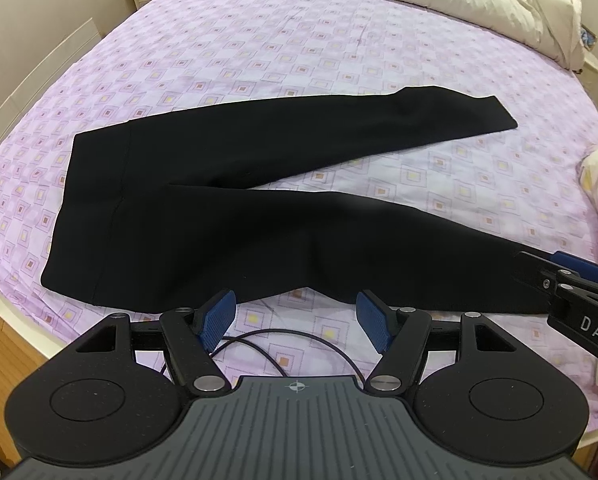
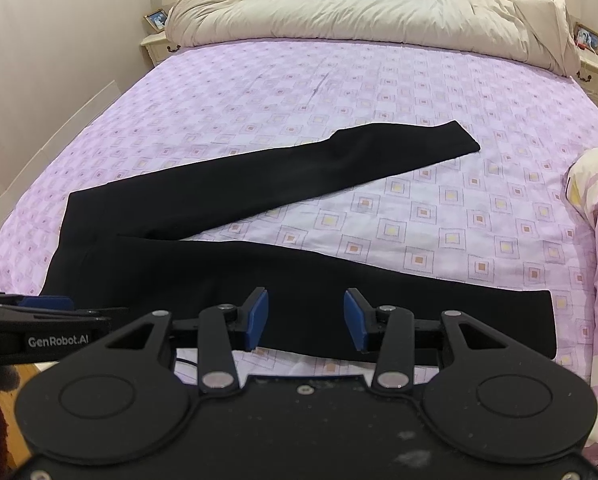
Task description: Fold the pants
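With both tongs, left (image 1: 295,318) and right (image 2: 305,318), gaping empty over the spread pants (image 1: 203,216) on the bed (image 1: 259,60), pinching the near leg's (image 2: 339,292) edge at two spots seemed the best way to lay it onto the far leg (image 2: 299,168)

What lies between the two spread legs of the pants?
Only bare purple bedsheet fills the wedge between the legs of the black pants; the right wrist view shows it best.

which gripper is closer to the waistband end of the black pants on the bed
Left. The left gripper hovers open at the near edge of the pants, toward the waistband. The right gripper hovers open farther along the near leg, toward its cuff.
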Available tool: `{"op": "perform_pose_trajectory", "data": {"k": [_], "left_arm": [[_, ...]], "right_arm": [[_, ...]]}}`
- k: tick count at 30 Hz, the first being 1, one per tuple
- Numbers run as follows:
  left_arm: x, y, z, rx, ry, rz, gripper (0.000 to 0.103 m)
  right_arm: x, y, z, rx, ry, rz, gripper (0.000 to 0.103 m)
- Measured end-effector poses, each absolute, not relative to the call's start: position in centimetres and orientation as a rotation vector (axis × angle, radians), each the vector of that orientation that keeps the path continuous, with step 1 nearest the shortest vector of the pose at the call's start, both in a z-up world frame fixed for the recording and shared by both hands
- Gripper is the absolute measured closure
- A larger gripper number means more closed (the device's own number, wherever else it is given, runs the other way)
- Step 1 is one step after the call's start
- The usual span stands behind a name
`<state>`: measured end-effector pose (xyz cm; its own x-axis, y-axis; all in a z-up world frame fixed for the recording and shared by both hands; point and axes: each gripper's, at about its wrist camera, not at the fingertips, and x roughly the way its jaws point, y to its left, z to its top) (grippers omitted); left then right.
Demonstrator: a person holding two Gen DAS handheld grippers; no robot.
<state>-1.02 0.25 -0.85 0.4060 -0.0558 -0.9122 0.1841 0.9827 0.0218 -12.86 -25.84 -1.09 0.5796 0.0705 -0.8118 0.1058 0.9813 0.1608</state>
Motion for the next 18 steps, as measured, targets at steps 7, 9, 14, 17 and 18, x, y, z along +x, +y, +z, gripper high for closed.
{"op": "perform_pose_trajectory", "data": {"k": [7, 9, 14, 17, 18], "left_arm": [[-0.85, 0.28, -0.98, 0.127, 1.149, -0.151, 0.037], [-0.80, 0.28, -1.06, 0.128, 1.151, -0.151, 0.037], [-0.63, 0.11, -1.18, 0.132, 1.156, -0.151, 0.037], [-0.57, 0.00, -1.20, 0.133, 1.156, -0.149, 0.037], [-0.57, 0.00, -1.20, 0.133, 1.157, -0.149, 0.037]], "right_arm": [[-12.61, -25.87, -1.35, 0.209, 0.962, -0.022, 0.058], [-12.52, -25.89, -1.35, 0.211, 0.964, -0.022, 0.058], [-12.45, -25.88, -1.45, 0.213, 0.966, -0.023, 0.057], [-12.39, -25.88, -1.52, 0.215, 0.968, -0.024, 0.057], [-12.38, -25.89, -1.53, 0.215, 0.968, -0.023, 0.057]]}}
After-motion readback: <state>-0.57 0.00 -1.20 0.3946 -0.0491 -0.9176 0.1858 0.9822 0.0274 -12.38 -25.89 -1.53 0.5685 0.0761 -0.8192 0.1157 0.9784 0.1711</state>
